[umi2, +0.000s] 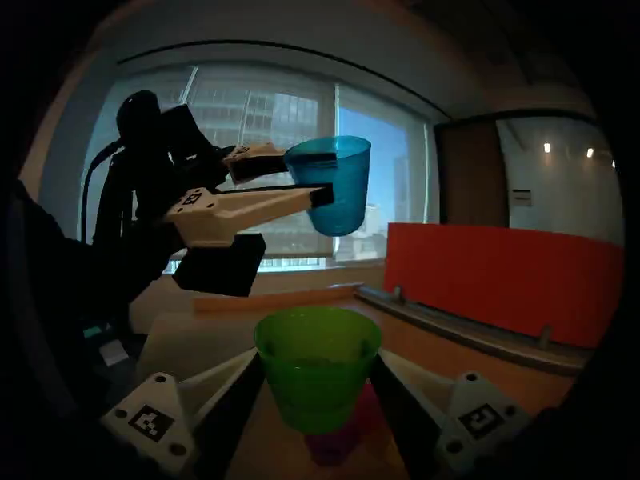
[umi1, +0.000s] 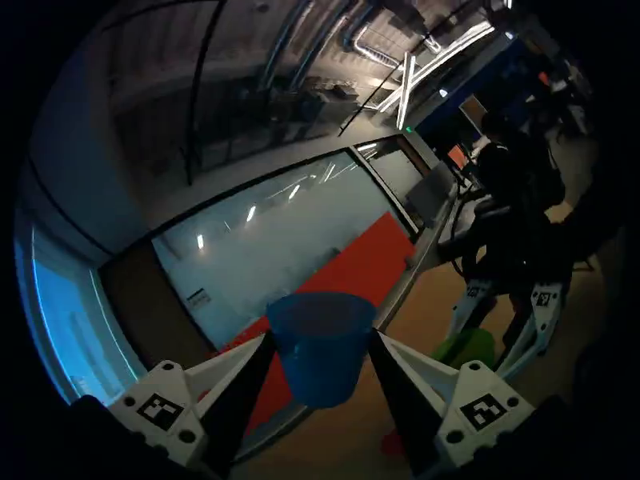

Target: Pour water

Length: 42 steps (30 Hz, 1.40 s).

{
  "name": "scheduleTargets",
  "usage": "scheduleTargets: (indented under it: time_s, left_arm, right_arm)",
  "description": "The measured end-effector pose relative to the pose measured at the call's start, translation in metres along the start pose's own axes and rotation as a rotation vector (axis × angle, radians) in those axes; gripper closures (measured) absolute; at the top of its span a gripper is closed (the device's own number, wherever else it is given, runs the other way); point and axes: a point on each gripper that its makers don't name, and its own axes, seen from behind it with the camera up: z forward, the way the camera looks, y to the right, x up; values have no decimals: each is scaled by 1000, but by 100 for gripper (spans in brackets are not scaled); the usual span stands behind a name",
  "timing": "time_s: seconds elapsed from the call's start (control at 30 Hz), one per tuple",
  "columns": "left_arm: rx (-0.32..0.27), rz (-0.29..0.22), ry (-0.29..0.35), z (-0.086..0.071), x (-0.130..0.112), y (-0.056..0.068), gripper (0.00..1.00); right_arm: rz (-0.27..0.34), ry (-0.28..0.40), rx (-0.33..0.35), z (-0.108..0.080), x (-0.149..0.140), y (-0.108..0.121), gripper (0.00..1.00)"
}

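My left gripper [umi1: 322,340] is shut on a translucent blue cup [umi1: 322,360], a finger pressing each side. In the right gripper view that left gripper [umi2: 320,180] holds the blue cup [umi2: 332,192] high, close to upright, above and beyond a green cup [umi2: 318,376]. My right gripper [umi2: 318,360] is shut on the green cup, which is upright over the wooden table [umi2: 448,352]. I cannot tell how much water either cup holds. The left gripper view shows the right gripper [umi1: 484,348] with the green cup [umi1: 466,348] lower right.
A small magenta cup [umi2: 336,444] stands on the table just under the green cup. A red partition [umi2: 504,280] with a metal rail runs along the table's right side. A person's dark sleeve [umi2: 120,256] holds the left gripper. Windows lie behind.
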Motion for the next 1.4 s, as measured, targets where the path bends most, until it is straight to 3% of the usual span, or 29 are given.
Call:
scheduleTargets:
  time_s: [0.27,0.47,0.57,1.0,1.4]
  left_arm:
    - [-15,-265,-20,3,-6,-7,17]
    - [-31,-410,-6,5,-6,-9,17]
    - [-38,-455,9,7,-3,-10,17]
    - [-50,-578,0,9,-10,-9,17]
    - [-17,-570,-35,5,-30,-15,17]
  right_arm:
    - [1,23,-9,-3,6,3,13]
    - [0,37,-14,-6,10,4,13]
    - [4,43,-16,-6,11,6,13]
    - [0,43,-25,-9,17,7,13]
    - [11,40,-57,-20,18,20,13]
